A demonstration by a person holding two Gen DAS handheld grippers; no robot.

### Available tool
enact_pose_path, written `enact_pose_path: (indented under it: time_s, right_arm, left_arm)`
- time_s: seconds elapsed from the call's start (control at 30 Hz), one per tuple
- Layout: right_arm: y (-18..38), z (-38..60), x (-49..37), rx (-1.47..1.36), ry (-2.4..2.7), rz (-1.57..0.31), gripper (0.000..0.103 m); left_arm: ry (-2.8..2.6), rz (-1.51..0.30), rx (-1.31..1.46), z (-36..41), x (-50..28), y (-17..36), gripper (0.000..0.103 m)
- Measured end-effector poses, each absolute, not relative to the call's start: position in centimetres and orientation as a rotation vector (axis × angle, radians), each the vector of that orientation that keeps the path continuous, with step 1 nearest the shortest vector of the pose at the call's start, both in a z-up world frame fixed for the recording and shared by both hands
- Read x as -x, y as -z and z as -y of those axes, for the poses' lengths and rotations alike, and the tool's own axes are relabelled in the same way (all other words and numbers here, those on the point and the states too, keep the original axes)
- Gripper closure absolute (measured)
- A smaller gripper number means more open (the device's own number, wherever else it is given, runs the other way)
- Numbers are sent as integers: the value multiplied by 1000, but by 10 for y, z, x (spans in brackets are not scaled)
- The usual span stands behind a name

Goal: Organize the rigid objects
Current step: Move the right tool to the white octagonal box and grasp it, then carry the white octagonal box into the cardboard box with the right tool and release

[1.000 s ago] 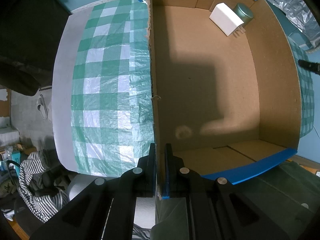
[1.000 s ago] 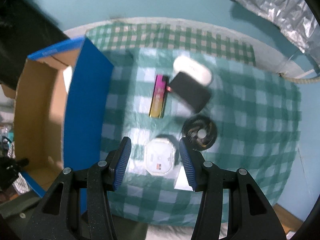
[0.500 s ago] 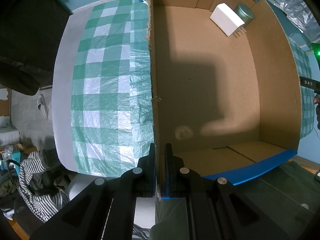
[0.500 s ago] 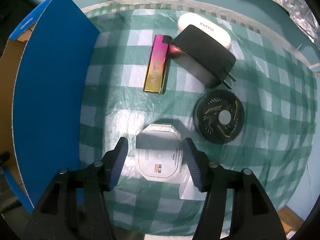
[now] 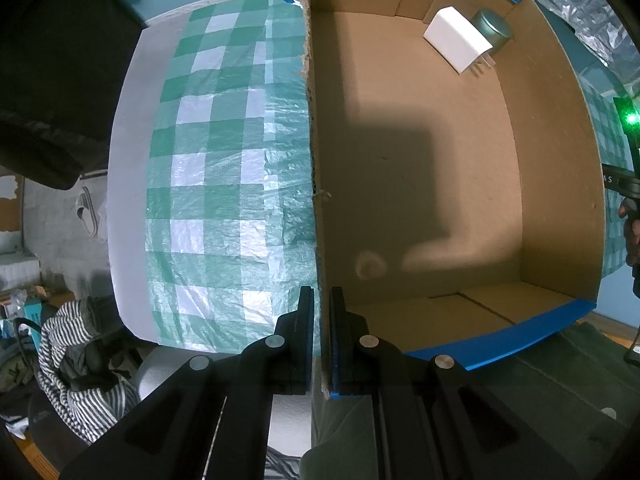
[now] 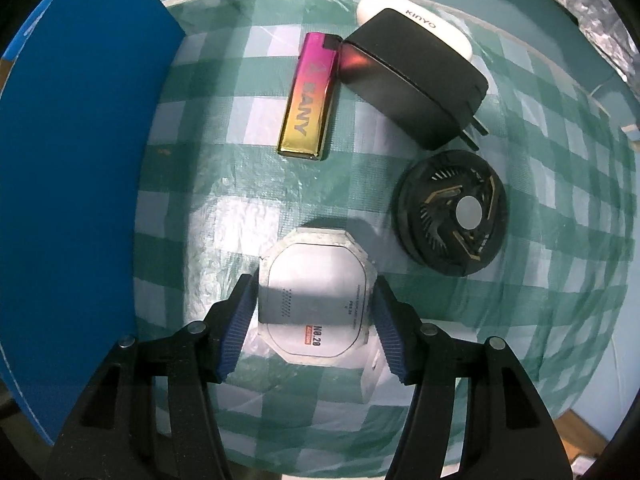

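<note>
We pin the cardboard box (image 5: 420,184) wall with the left gripper (image 5: 322,344), jaws pinching it. Right gripper (image 6: 312,320) jaws have just been closing, spread around the octagonal device (image 6: 318,292) on the worktop (image 6: 560,200), not yet gripping; an off-centre squeeze on its angled corners could twist it out.

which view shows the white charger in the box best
The left wrist view. It looks down into the cardboard box and shows the white charger whole, prongs included, in the far corner against a grey tin. The right wrist view shows only the box's blue outer wall, nothing of the charger.
</note>
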State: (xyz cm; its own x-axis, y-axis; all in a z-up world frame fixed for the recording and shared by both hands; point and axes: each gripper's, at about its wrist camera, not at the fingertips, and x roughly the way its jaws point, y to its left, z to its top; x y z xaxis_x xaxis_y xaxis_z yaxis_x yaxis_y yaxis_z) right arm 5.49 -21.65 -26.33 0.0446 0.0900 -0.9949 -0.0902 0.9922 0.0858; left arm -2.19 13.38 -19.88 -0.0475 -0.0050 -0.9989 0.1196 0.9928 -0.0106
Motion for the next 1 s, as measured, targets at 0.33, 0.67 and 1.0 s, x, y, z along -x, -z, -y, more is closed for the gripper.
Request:
enact_pose_path:
  time_s: [0.33,0.67,1.0]
  right_arm:
    - [254,206,-49,2,-176,-1506,50]
    - [210,204,-56,-6,-206,-1478,50]
    - [160,183,-64,24,-250,-1425,50]
  left_arm:
    - [107,-1610,-88,-134,23,198,96]
    - [110,-1606,-87,-133,22,197,96]
    - [120,-1607,-90,-130,21,197,96]
